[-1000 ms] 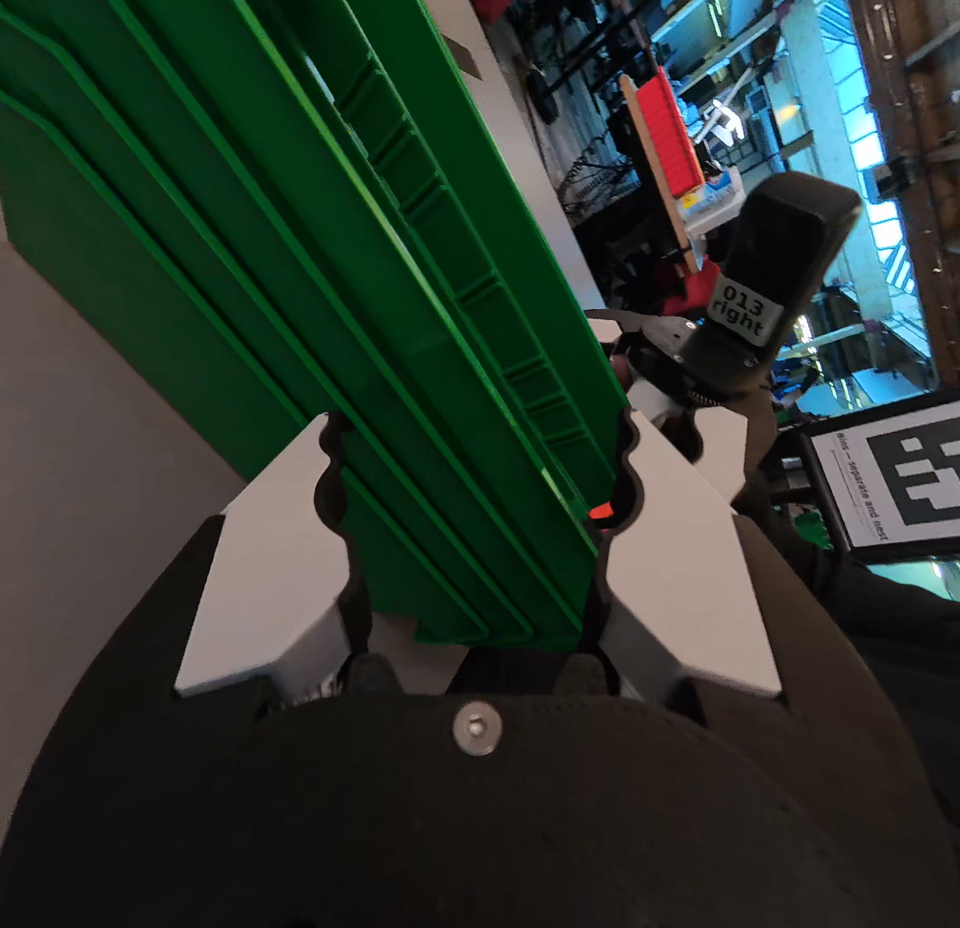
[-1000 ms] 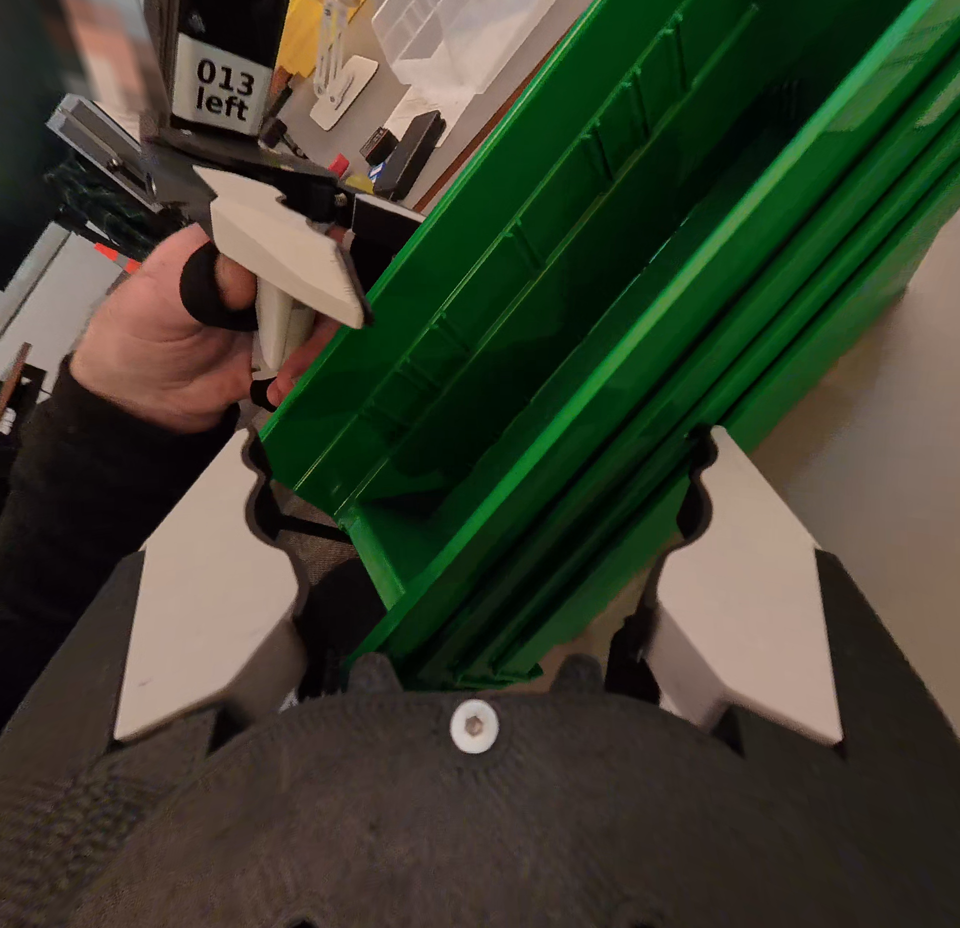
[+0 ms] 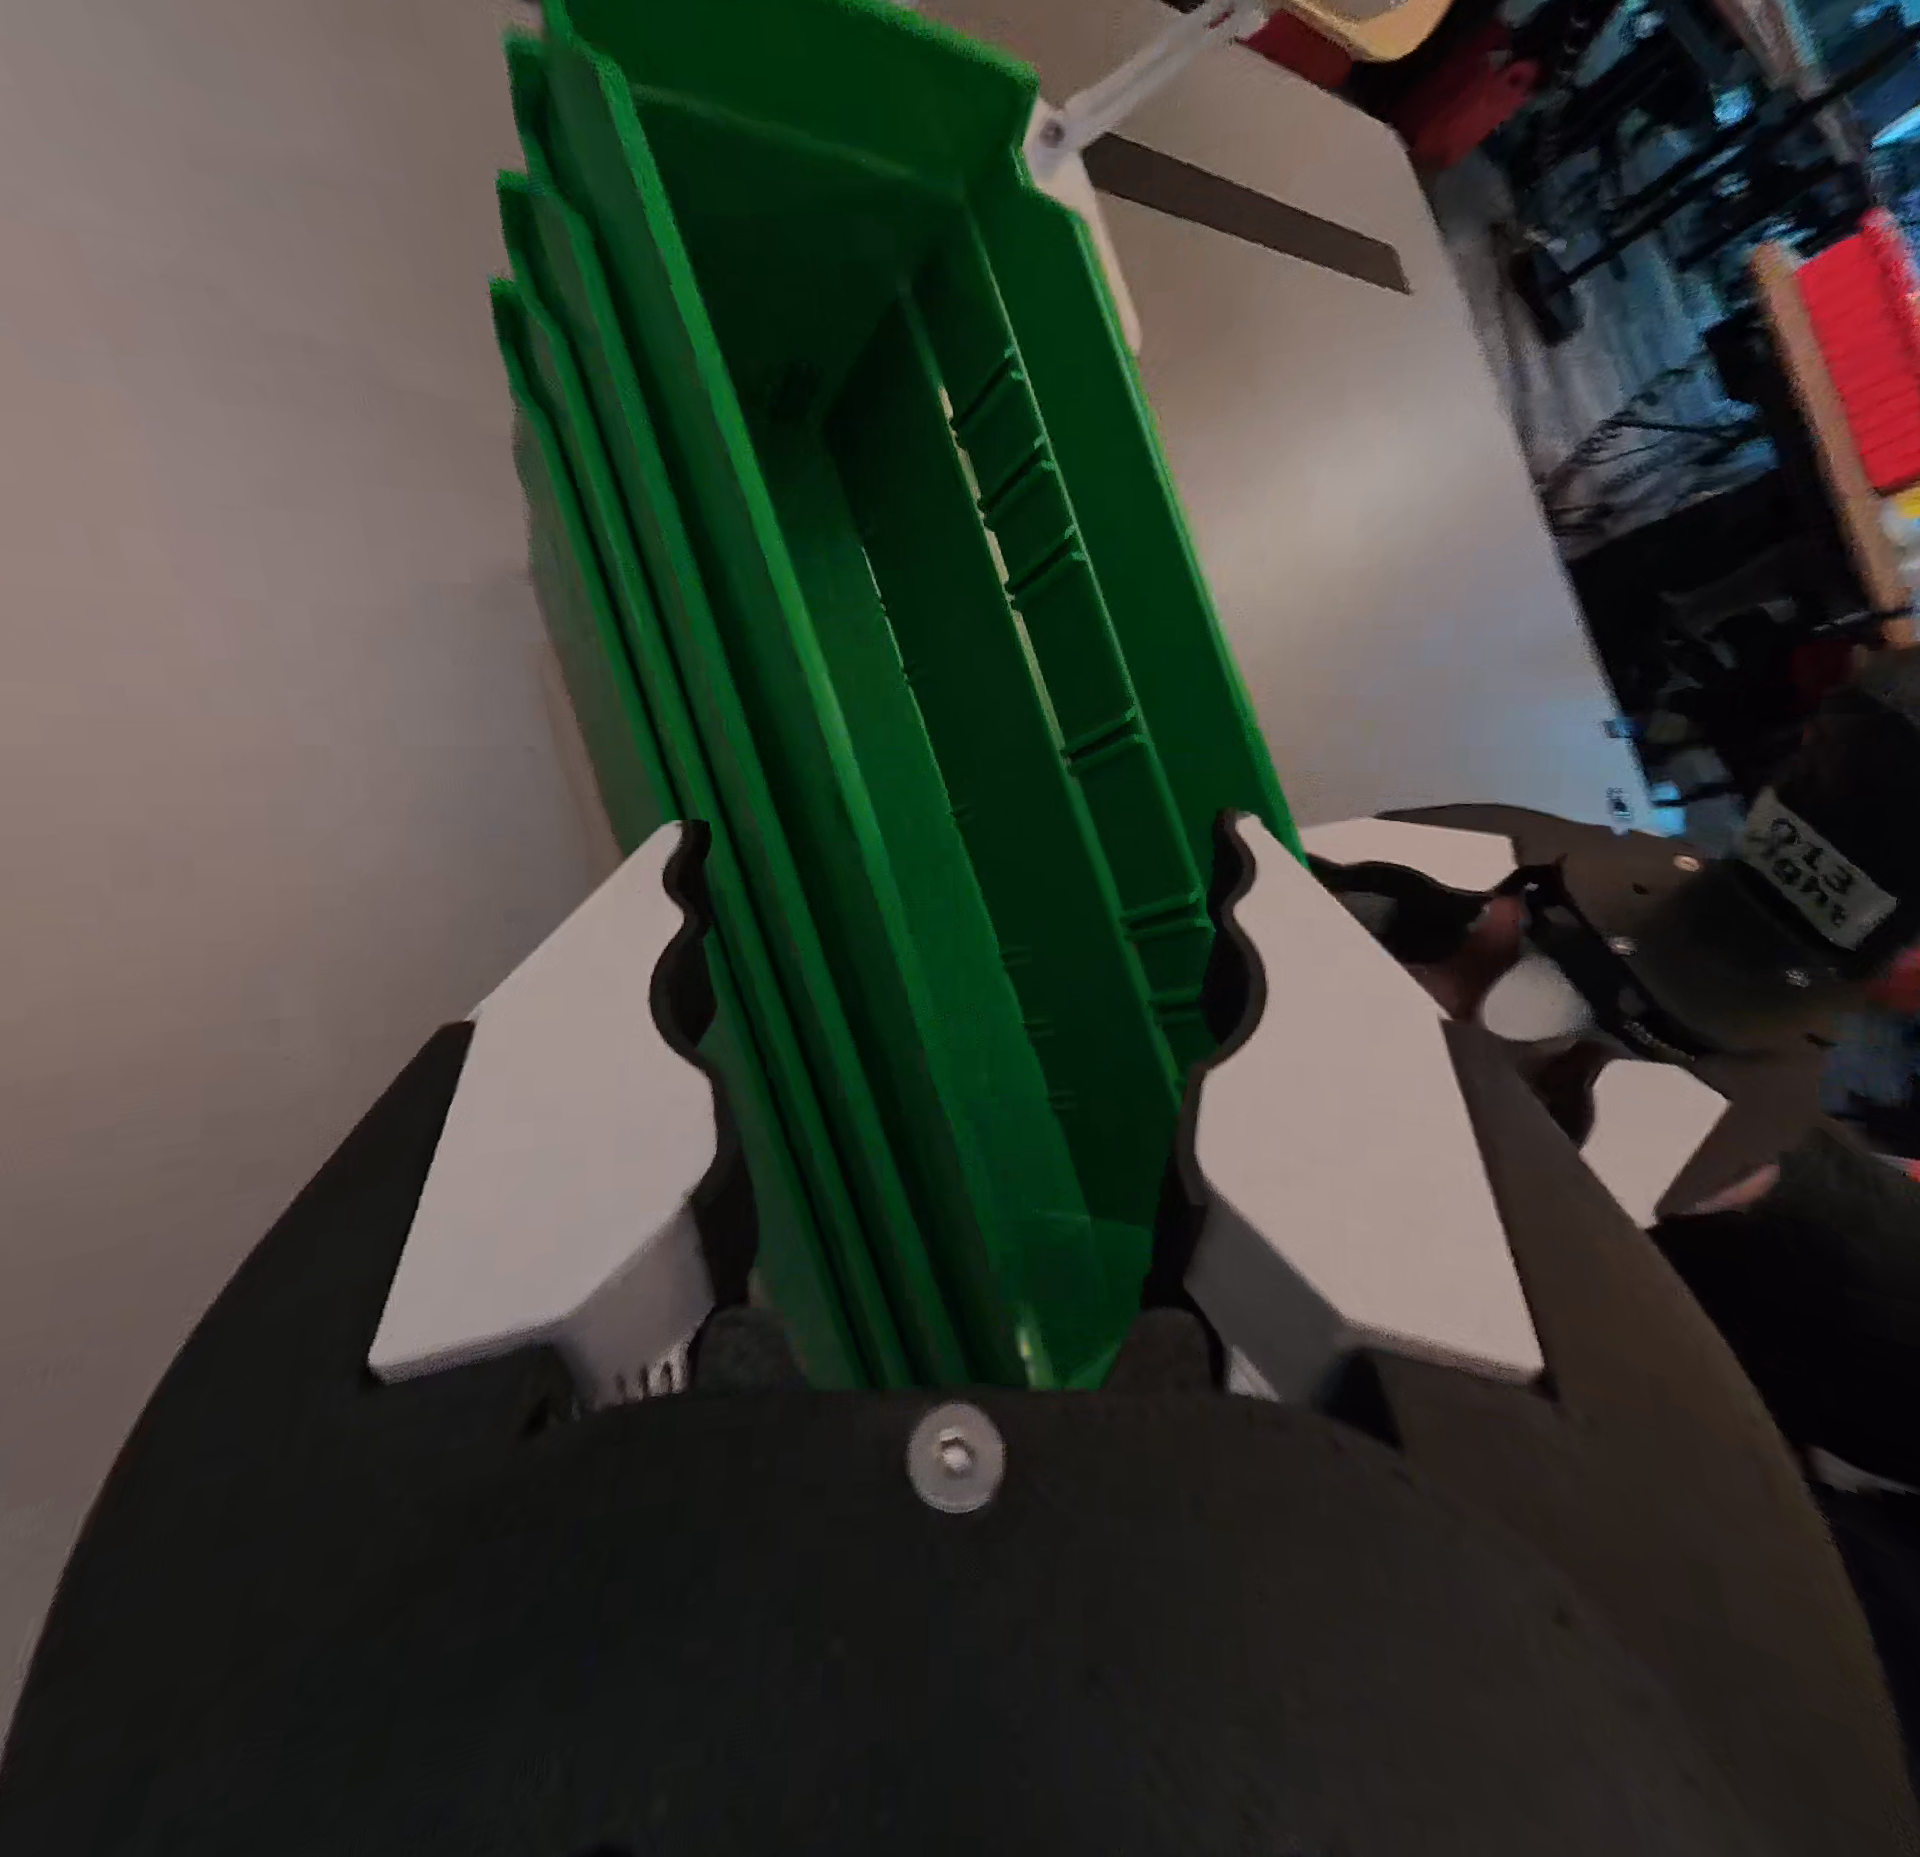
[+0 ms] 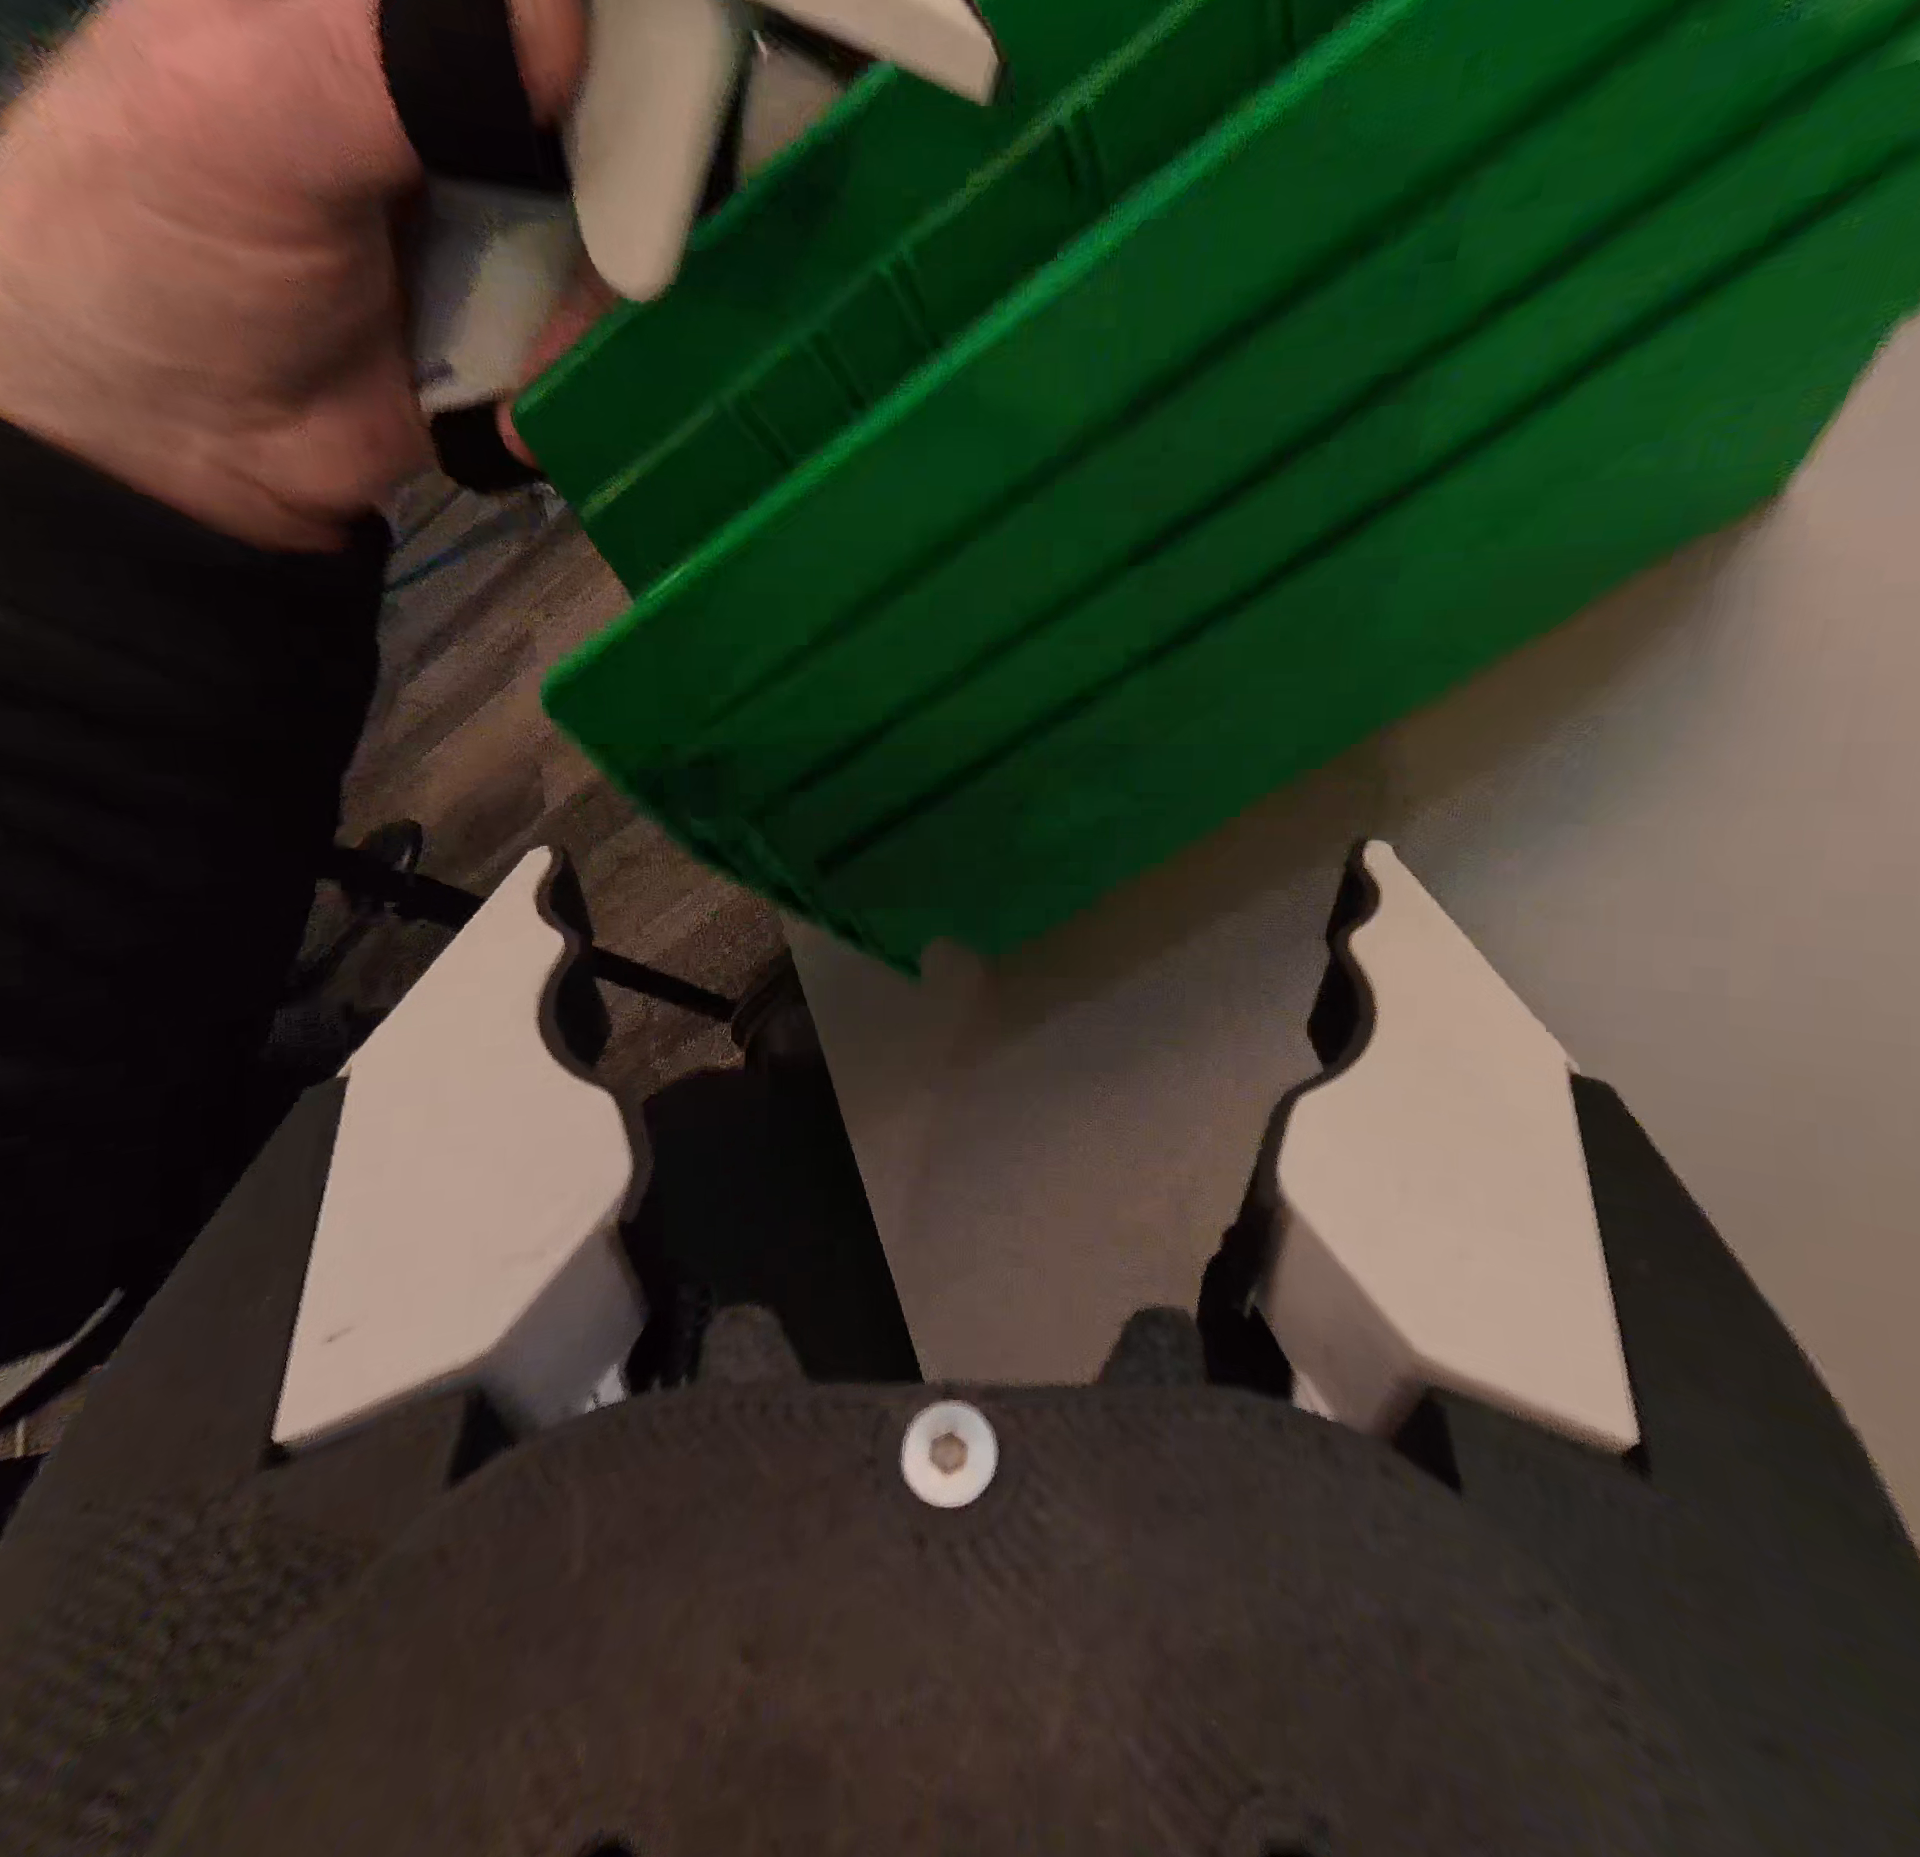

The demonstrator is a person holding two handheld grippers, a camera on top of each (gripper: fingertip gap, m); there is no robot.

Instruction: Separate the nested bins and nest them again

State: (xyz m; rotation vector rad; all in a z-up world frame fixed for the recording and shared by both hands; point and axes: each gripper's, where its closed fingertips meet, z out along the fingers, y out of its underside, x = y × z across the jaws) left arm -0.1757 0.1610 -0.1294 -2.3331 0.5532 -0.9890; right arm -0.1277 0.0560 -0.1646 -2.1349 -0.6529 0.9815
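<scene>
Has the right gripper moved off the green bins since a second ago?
Yes. The right gripper has backed away toward the table edge; the green bins no longer sit between its fingers.

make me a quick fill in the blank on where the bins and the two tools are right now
1. The nested bins are all the colour ____.
2. The bin stack sits between the fingers of the ____ tool.
3. The right tool is open and holds ____.
4. In the right wrist view, a person's ____ grips the other tool's handle at upper left.

Missing words: green; left; nothing; hand
</scene>
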